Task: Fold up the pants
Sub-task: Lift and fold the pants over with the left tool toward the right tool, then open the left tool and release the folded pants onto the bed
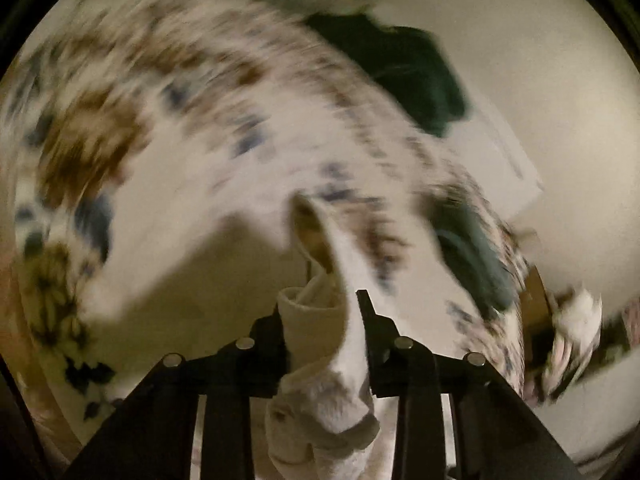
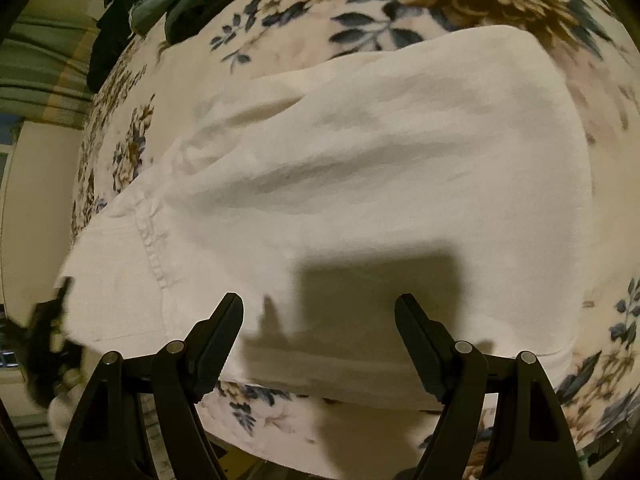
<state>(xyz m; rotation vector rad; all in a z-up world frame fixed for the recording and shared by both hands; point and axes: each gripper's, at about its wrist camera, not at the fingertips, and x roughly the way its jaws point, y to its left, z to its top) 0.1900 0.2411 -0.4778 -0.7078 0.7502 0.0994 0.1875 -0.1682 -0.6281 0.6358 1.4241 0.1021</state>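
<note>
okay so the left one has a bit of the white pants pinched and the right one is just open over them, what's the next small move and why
Probably bring the open right hand-held gripper down to pinch the near edge of the white pants. The left hand-held gripper is shut on a bunched bit of the cloth, while the rest lies spread on the floral blanket, so a second grip would let both lift a fold together.

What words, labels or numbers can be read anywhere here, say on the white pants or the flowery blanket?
None can be read.
White pants: plain cloth and a stitched seam, no tag or print showing.
Floral blanket: only flowers and leaves, no lettering.
Left tongs, clamped on the pants, and open right tongs: plain black, unmarked.
The left wrist view is motion-blurred, so any small text there would be lost.
</note>
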